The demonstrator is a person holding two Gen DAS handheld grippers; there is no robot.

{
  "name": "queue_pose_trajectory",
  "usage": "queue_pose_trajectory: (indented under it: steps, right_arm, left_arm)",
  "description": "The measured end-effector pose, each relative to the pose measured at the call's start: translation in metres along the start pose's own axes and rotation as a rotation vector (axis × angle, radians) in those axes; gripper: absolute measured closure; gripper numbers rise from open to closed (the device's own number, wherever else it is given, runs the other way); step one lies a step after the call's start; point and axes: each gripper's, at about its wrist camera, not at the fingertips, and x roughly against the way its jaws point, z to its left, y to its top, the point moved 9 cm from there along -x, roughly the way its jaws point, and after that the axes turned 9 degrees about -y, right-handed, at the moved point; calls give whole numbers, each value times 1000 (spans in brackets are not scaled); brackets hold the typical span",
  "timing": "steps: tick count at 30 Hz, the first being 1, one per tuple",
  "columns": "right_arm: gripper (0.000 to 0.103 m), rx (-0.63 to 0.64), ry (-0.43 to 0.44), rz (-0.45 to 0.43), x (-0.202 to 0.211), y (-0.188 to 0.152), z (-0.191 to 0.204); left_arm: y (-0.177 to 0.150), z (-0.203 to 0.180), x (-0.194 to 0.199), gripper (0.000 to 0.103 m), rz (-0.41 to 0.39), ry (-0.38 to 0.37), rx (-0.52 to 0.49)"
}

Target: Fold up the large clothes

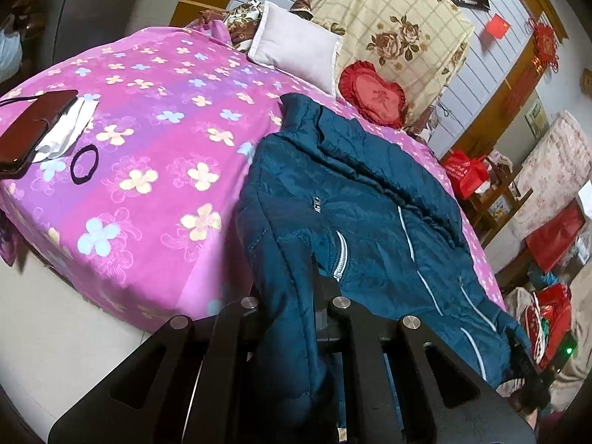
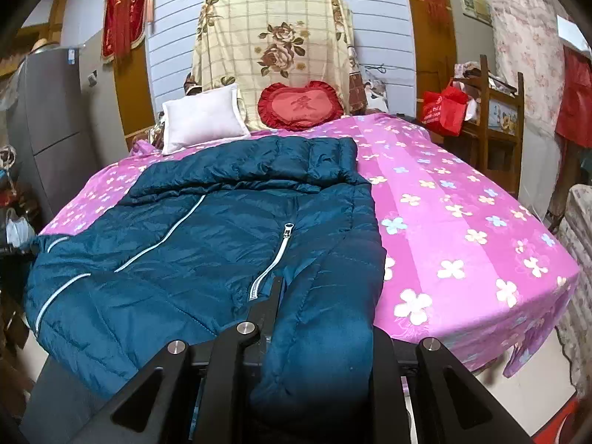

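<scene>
Jacket (image 2: 207,244) flat on bed (image 2: 462,229), hem toward cams. Left gripper (image 1: 292,318) and right gripper (image 2: 318,333) each clenched on hem fabric. Step: prob start of 1st fold. Next: lift both evenly, carry hem toward collar by pillow (image 2: 201,118).

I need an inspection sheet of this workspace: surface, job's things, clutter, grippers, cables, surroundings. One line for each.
Surface: bed with pink flowered sheet.
Job's things: blue puffer jacket lies on the bed, its near hem hanging over the edge.
Clutter: phone on white tissue, black hair tie, white pillow, red heart cushion.
Grippers: left hand-held gripper and right hand-held gripper each shut on jacket fabric.
Cables: one dark cable runs to the phone.
Surroundings: red bag on a wooden chair, red wall decorations.
</scene>
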Motion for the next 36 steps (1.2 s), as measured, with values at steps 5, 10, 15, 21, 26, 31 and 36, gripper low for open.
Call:
queue_pose_trajectory:
  steps: [5,10,15,21,26,31,36]
  right_arm:
    - [86,-5,-8,10,-1,1,1]
    - [86,-6,-15,15,-1,0,2]
    - [86,-1,-18,21,-3,-1,3]
    - [86,-3,-18,22,-3,-2,3]
    - [86,-5,-13,19,-2,-2,4]
    - [86,-26,11,-20,10,3,0]
    - [86,-58,20,-38,22,5,-6]
  left_arm:
    - [-3,-1,-3,95,13,-7,-6]
    - [-13,-1,-9,87,57,4,-28]
    - [-23,-1,-12,83,87,-5,-36]
    - [-26,3,-11,94,85,7,-33]
    - [-25,4,-10,95,76,8,-31]
    - [-15,1,2,95,32,-9,-24]
    - [-7,-8,16,95,-8,-27,-29]
